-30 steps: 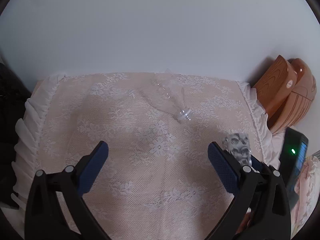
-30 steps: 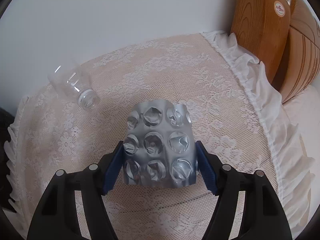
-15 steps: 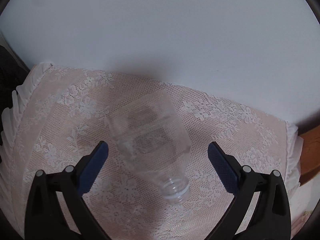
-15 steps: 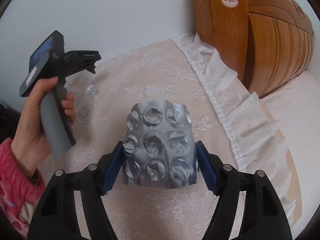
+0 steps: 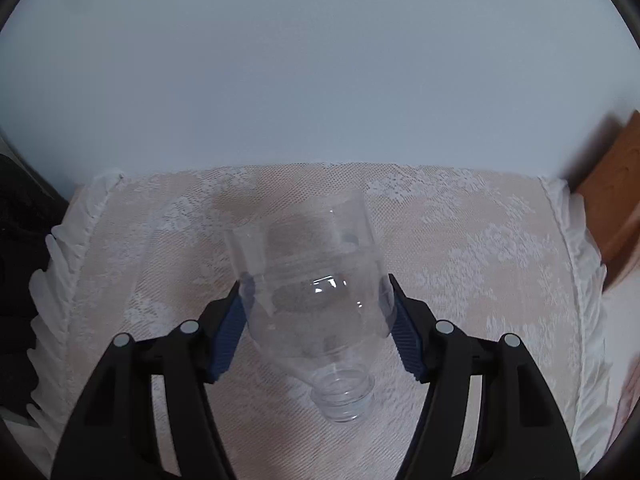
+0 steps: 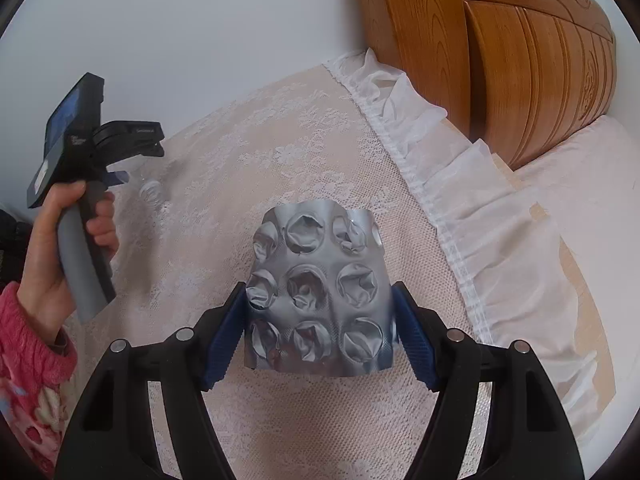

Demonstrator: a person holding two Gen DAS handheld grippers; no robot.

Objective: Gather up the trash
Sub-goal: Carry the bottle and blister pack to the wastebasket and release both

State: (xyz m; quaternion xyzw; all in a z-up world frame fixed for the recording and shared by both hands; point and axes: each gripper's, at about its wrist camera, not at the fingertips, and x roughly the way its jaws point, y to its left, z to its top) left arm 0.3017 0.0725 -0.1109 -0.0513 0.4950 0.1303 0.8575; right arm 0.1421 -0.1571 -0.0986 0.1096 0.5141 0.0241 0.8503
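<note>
A clear plastic bottle (image 5: 308, 280) lies on the lace cloth (image 5: 480, 260) with its open neck toward the camera. My left gripper (image 5: 317, 288) is closing on it, and its blue pads touch both sides of the bottle's body. In the right wrist view that left gripper (image 6: 120, 172) shows at far left, gripped by a hand (image 6: 60, 248), with the bottle's mouth (image 6: 150, 191) beside it. My right gripper (image 6: 318, 294) is shut on a silver blister pack (image 6: 316, 264), which bows upward between the pads, above the cloth.
A white wall stands right behind the cloth-covered top. A white frill (image 6: 440, 184) hangs along its right edge. Beyond it are a wooden headboard (image 6: 500, 60) and pale bedding (image 6: 580, 208). A dark shape (image 5: 20, 220) sits at the left edge.
My left gripper came down over the bottle and its jaws went from wide apart to touching the bottle. The right gripper, still holding the blister pack, shifted right, bringing the headboard more into view.
</note>
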